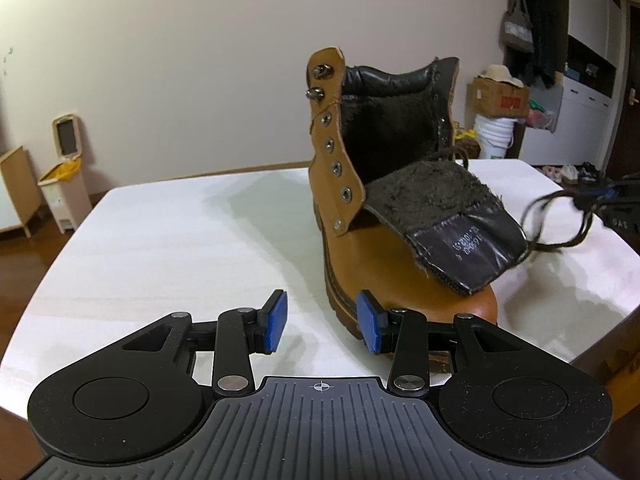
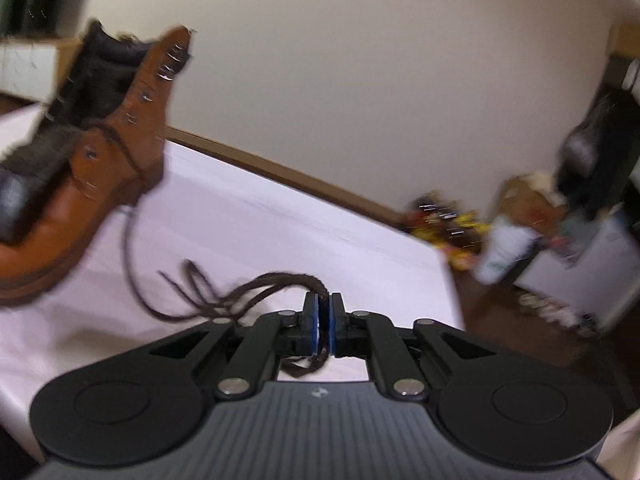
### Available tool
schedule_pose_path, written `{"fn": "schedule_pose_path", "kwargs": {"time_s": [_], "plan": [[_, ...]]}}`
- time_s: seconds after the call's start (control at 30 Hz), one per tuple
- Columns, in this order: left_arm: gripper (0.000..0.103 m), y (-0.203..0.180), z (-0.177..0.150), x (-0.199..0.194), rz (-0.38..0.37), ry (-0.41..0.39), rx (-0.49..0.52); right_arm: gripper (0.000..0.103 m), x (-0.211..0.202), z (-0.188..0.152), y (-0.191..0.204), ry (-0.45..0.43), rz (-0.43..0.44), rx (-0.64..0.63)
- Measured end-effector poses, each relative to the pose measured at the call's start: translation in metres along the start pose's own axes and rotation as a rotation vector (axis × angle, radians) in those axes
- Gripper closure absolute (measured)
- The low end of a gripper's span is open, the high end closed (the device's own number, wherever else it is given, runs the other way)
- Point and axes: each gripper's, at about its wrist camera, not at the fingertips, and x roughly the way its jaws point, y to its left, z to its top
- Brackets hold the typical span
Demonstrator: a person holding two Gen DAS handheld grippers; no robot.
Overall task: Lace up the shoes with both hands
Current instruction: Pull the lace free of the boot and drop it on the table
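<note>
Right gripper [image 2: 324, 322] pinches the lace [image 2: 256, 286] — left gripper [image 1: 322, 322] (spread) faces boot [image 1: 376, 216].

A big white table [image 1: 160, 240] fills the middle of the room. A small bin [image 1: 66, 168] with a yellow bag stands on the brown floor by the plain wall. Next to it leans a wooden board [image 1: 16, 188]. Far off, a cardboard box [image 1: 500, 94] sits on a white bucket [image 1: 496, 136]. A gray bag [image 1: 518, 28] hangs high up. Some shoes [image 1: 568, 172] lie on the floor.
</note>
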Motion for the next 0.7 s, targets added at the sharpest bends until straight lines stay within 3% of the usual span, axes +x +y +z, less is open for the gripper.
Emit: {"fn": "schedule_pose_path", "kwargs": {"time_s": [0.07,0.17,0.37,0.53,0.57,0.6,0.7], "plan": [[0.061,-0.001,0.000,0.001,0.003,0.001,-0.001,0.080,-0.005,0.004,0.004,0.000,0.113,0.024],[0.061,-0.002,0.001,0.005,0.005,0.005,0.003,0.080,-0.018,0.015,0.013,-0.090,0.210,0.021],[0.061,-0.005,0.003,0.008,0.011,0.011,0.011,0.080,-0.007,0.043,0.040,-0.200,0.279,-0.103],[0.061,-0.006,0.003,0.009,0.003,0.011,0.020,0.081,0.009,0.054,0.068,-0.232,0.294,-0.187],[0.061,-0.006,0.002,0.009,-0.006,0.008,0.025,0.094,0.010,0.054,0.071,-0.240,0.289,-0.201],[0.061,-0.007,0.001,0.009,-0.014,0.003,0.031,0.100,0.009,0.053,0.070,-0.249,0.273,-0.200],[0.063,-0.010,0.001,0.008,-0.026,0.003,0.050,0.100,-0.002,0.046,0.054,-0.248,0.164,-0.160]]}}
